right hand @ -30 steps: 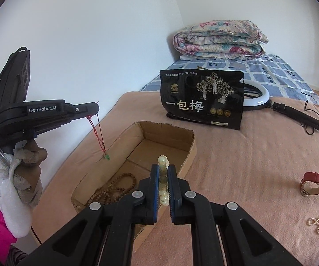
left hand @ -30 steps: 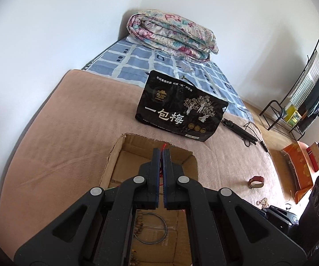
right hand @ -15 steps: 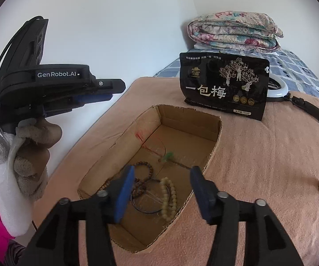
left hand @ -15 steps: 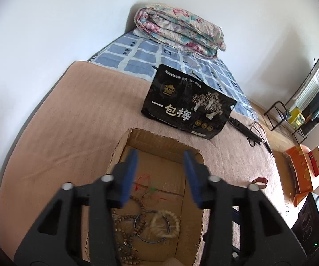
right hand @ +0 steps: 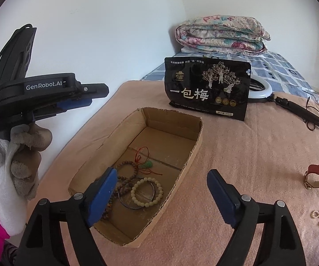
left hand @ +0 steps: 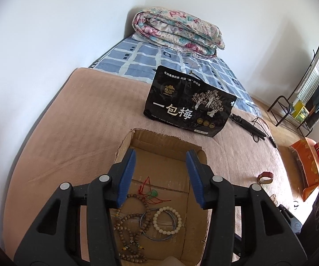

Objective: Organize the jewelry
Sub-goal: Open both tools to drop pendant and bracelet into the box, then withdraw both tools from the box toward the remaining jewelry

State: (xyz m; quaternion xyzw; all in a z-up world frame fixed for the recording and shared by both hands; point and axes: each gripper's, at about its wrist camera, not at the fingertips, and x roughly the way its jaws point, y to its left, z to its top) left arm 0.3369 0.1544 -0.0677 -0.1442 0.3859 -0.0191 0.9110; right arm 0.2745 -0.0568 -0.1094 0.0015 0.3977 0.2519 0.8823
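Both hand-held grippers (left hand: pixel 160 178) (right hand: pixel 162 196) hang released over the box (right hand: pixel 198 137), having just opened; reaching for the watch (right hand: pixel 314 175) at three o'clock could snag its rim.

Brown cardboard box (right hand: pixel 195 137) holding cream bead bracelet (right hand: pixel 146 191), brown wooden beads (left hand: pixel 128 228) and red cord with green pendant (right hand: pixel 146 164); black pouch (right hand: pixel 207 87) with gold lettering; pink-beige blanket (right hand: pixel 259 155); floral quilt (left hand: pixel 177 34).
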